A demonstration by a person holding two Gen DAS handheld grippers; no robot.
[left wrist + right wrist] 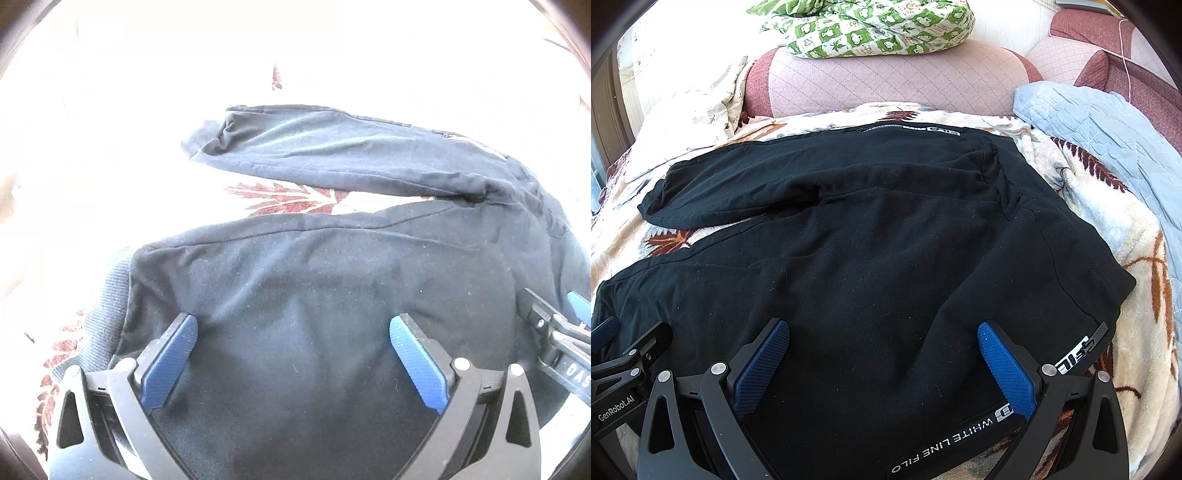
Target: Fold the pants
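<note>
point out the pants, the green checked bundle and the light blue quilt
pants (871,236), right wrist view, middle of the black fabric
green checked bundle (871,29), right wrist view, its middle
light blue quilt (1108,133), right wrist view, upper part

Blown-out glare in left view; fisheye-warped, dark-vignetted edges.

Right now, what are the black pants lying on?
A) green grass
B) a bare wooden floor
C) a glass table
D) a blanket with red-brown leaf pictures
D: the black pants lie spread on a cream blanket printed with red-brown leaves, and both open claws hang above the fabric.
</note>
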